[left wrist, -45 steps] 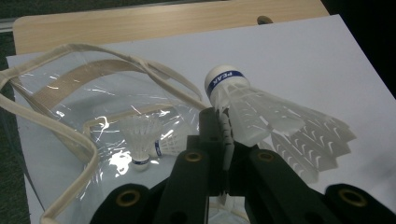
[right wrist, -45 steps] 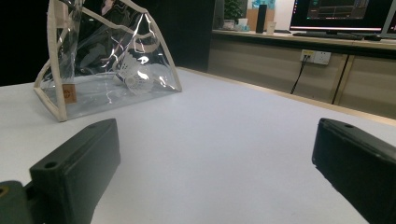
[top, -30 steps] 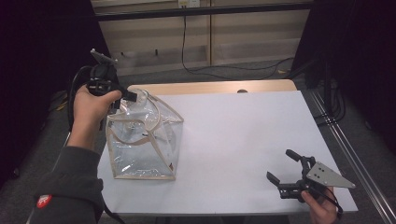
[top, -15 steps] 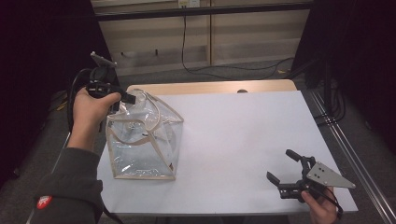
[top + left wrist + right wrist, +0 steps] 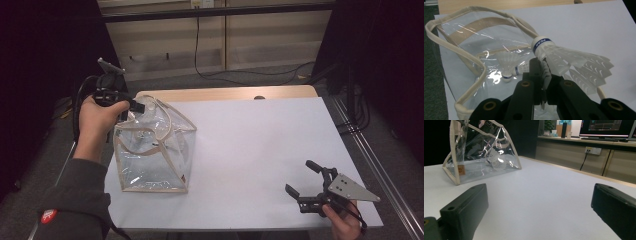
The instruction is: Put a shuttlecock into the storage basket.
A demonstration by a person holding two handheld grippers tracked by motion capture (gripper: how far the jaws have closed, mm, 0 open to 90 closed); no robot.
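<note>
While the left gripper [image 5: 543, 82] pinches a shuttlecock [image 5: 564, 56] by its feathers over the clear bag [image 5: 152, 150] mouth, centre it above the opening before releasing; right gripper [image 5: 312, 187] idle, jaws apart.

One clear bag [image 5: 152, 150], three shuttlecocks: one [image 5: 571, 58] outside, two [image 5: 507, 62] [image 5: 522, 68] inside, two claws [image 5: 134, 106] [image 5: 304, 178], one table [image 5: 260, 145]

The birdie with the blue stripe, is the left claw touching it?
Touching. In the left gripper view, the left claw is shut on the feathers of the birdie, held above the clear bag.
</note>
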